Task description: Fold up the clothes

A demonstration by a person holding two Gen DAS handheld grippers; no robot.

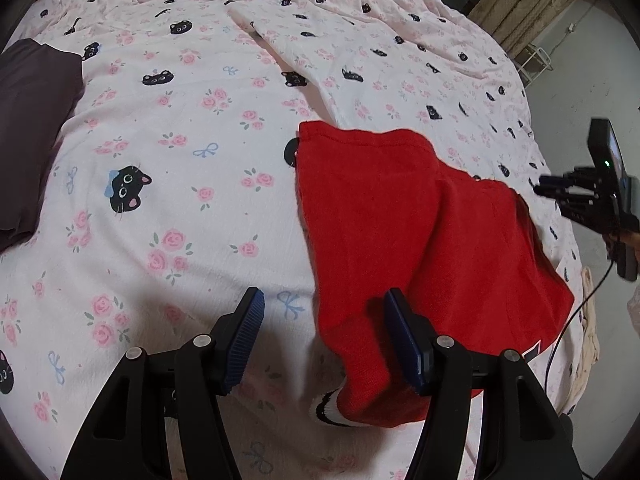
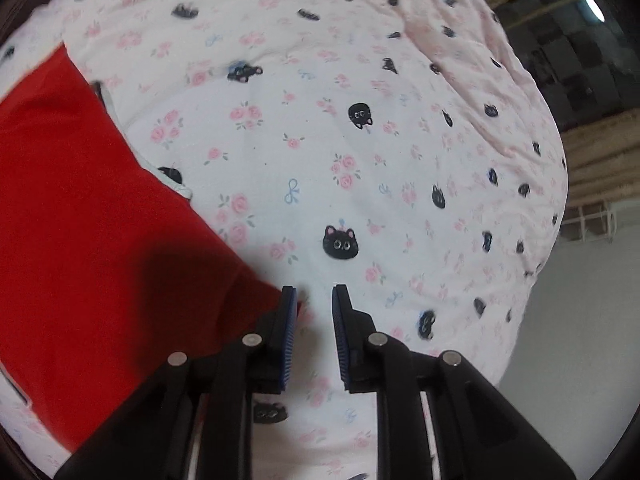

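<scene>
A red knitted garment [image 1: 420,240] lies partly folded on the bed, near the bed's right edge in the left wrist view. Its body is doubled over, with a soft ridge running down the middle. One narrow part, probably a sleeve, trails toward the near edge and ends in a white cuff with black stripes [image 1: 330,408]. A small white and dark patch shows at the hem on the right. In the right wrist view the same garment [image 2: 80,220] fills the left side, and one corner of it reaches the left finger of that gripper.

The bed is covered with a pale pink sheet [image 1: 180,128] printed with black cat faces, pink roses and blue bows. A rumpled fold of the same cloth [image 1: 360,40] lies toward the far side. A dark purple cloth [image 1: 32,132] sits at the far left edge. Past the right edge are a pale floor, a white wire rack [image 1: 536,62] and a rough tan wall.

The left gripper [image 1: 324,320] hangs over the near edge with its jaws parted about halfway. The red sleeve lies below the gap, and neither pad presses on it. The right gripper [image 2: 314,304] has its jaws only narrowly apart, with bare sheet between them. It grasps nothing, though its left pad [image 2: 289,320] sits against the garment's corner.
</scene>
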